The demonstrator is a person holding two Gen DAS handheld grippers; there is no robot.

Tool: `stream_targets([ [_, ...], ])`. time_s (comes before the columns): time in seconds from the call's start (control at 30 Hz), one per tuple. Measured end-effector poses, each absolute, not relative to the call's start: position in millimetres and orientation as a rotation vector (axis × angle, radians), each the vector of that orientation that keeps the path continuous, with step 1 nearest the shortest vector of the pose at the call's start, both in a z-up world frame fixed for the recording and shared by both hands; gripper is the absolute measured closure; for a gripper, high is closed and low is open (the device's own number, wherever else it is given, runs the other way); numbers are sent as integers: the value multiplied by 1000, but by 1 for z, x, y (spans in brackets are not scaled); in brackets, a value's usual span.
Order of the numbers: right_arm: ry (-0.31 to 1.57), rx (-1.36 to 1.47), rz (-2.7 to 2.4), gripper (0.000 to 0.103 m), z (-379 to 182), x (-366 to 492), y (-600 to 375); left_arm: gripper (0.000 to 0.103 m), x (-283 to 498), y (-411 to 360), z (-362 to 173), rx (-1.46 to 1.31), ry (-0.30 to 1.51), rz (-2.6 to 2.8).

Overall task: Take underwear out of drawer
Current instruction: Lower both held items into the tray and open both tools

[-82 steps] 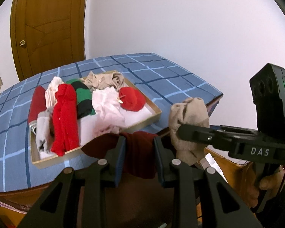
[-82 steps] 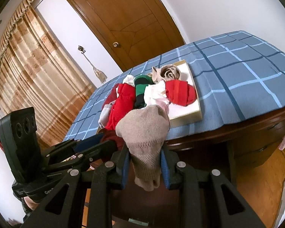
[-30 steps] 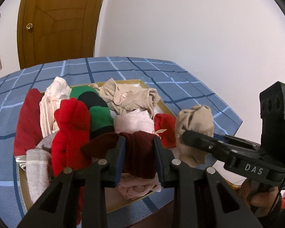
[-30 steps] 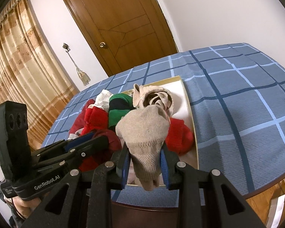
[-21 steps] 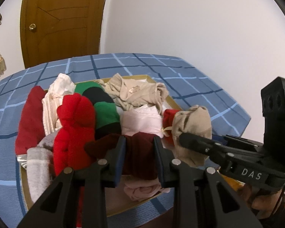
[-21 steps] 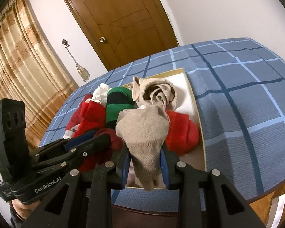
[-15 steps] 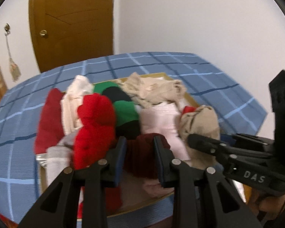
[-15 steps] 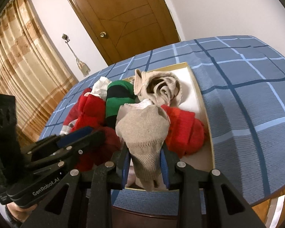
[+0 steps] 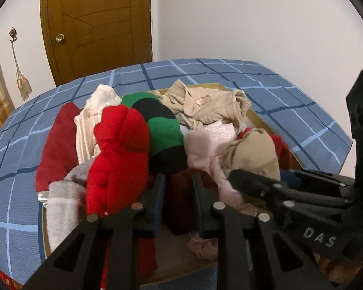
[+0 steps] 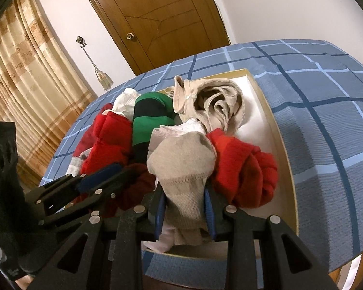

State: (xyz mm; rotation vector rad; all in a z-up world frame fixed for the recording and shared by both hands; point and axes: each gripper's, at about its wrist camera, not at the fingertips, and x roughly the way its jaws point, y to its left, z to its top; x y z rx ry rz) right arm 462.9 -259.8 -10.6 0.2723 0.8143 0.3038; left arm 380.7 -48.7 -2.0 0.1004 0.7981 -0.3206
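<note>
Two grippers loaded: each of mine carries one soft piece over the tray (image 10: 282, 145).
Left gripper (image 9: 179, 193): pinching a dark maroon garment (image 9: 181, 200), near edge of the pile.
Right gripper (image 10: 184, 207): pressed on a beige knit piece (image 10: 181, 166), bulging above the pads.
Pile: red, green-black, pink and tan items heaped in the tray on the blue checked cloth (image 10: 326, 91).
Handling, my estimate: light, limp, compressible; not fragile, may snag on neighbours.
Hold point: bunched middle fold, deep between the pads.
</note>
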Motion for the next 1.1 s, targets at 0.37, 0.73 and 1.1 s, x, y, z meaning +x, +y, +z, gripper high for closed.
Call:
stream_targets([
  [0.37, 812, 331, 322, 71, -21, 470, -263, 83, 381, -49, -5, 70, 783, -306],
  [0.73, 788, 319, 331, 65, -19, 462, -265, 70, 377, -39, -4, 10, 767, -312],
  [1.1, 711, 431, 343, 56, -9, 442, -288, 32, 379, -35, 0, -96, 814, -362],
])
